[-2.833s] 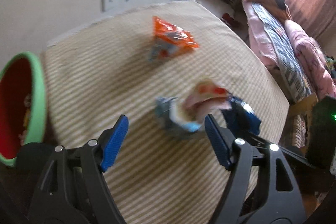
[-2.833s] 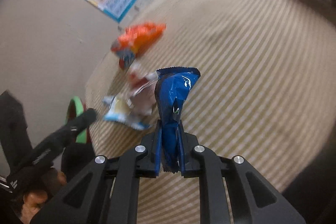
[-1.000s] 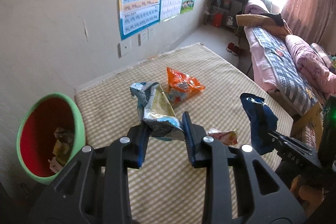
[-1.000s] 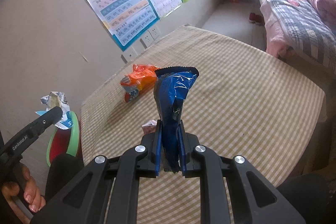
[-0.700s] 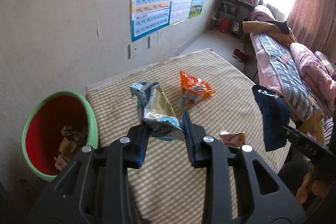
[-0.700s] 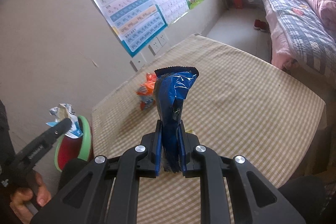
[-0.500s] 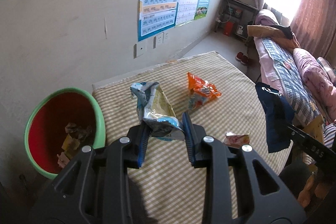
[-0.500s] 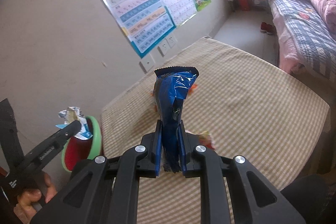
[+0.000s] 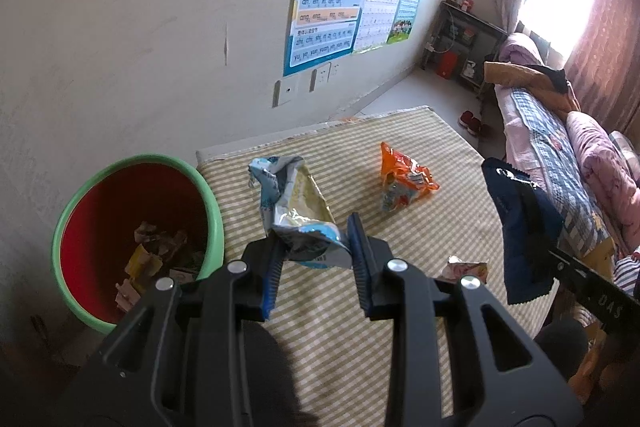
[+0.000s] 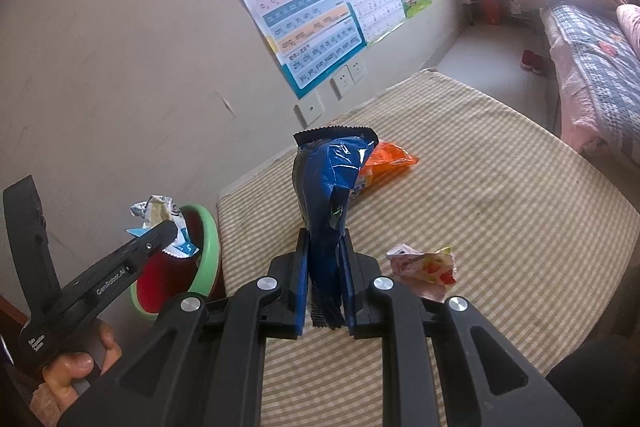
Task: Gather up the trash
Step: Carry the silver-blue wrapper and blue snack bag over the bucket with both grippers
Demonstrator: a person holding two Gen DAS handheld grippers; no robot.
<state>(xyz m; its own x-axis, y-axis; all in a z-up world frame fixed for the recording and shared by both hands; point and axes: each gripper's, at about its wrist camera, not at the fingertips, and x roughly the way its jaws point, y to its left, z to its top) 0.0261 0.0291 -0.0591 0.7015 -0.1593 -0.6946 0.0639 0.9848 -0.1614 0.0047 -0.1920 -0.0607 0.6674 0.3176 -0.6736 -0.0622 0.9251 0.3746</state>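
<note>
Landmark: striped mat [image 9: 360, 307].

Off the mat's left edge, against the wall: green bin [image 9: 216, 227] with red interior, scraps of wrappers lying in its bottom. In the right wrist view the same bin [image 10: 208, 243] sits just past the mat's near-left corner.

Left gripper [image 9: 316, 259]: blue pads closed partway onto a crumpled pale-blue and silver wrapper [image 9: 292, 211], pinched at its lower end, the rest standing up above the jaws. Held over the mat's left part, near the bin rim. From the right wrist view this wrapper [image 10: 160, 215] appears over the bin's opening.

Orange snack bag [image 9: 404, 183] lies on the mat toward its far side, untouched. Small pink crumpled wrapper [image 9: 468, 271] lies on the mat nearer the front, right of centre; also seen just right of the right gripper's pads [image 10: 424, 267].

Right gripper [image 10: 326, 279]: jaws nearly together, clamped on a dark blue wrapper [image 10: 332, 187] that stands upright, serrated top edge uppermost. Held above the mat's right side [image 9: 520, 227].
</note>
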